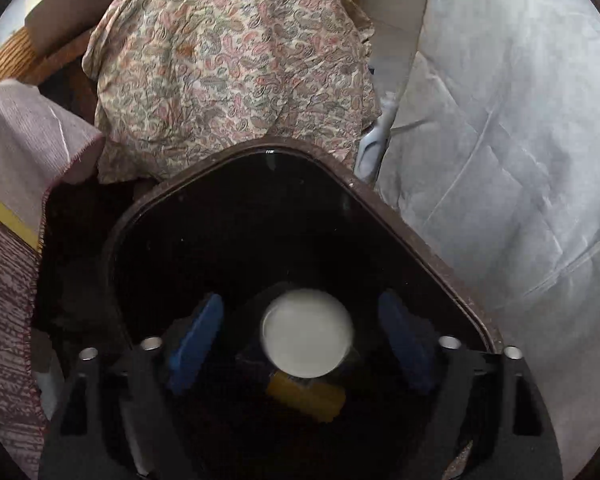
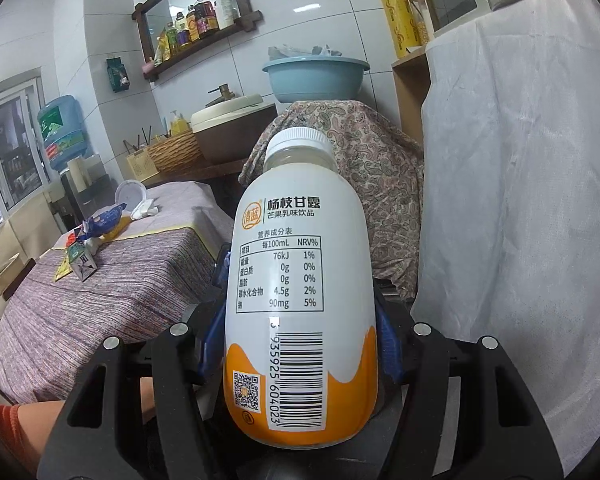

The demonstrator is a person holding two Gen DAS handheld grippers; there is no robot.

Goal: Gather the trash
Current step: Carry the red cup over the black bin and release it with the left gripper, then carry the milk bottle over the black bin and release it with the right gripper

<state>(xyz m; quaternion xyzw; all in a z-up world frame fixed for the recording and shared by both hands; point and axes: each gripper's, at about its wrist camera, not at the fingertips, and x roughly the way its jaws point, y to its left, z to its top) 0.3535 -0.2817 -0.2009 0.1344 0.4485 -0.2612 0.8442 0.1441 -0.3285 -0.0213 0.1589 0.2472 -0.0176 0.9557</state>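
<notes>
The left tool (image 1: 300,344) points down into a dark bin (image 1: 420,256). Its blue pads are spread wide and hold nothing. Between them, lower in the bin, sits a blurry white round thing (image 1: 307,333) with a yellow bit (image 1: 306,400) beside it. The right tool (image 2: 300,344) squeezes a white and orange drink bottle (image 2: 300,280), cap pointing away. More wrappers (image 2: 100,228) lie on the tabletop (image 2: 112,300), far left of this tool. I think the bottle goes next: carry it right over the bin, then let go.

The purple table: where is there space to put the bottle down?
The near part of the striped tablecloth, in front of the small carton, is bare. The far end is crowded with wrappers, a white lid and crumpled tissue.
</notes>
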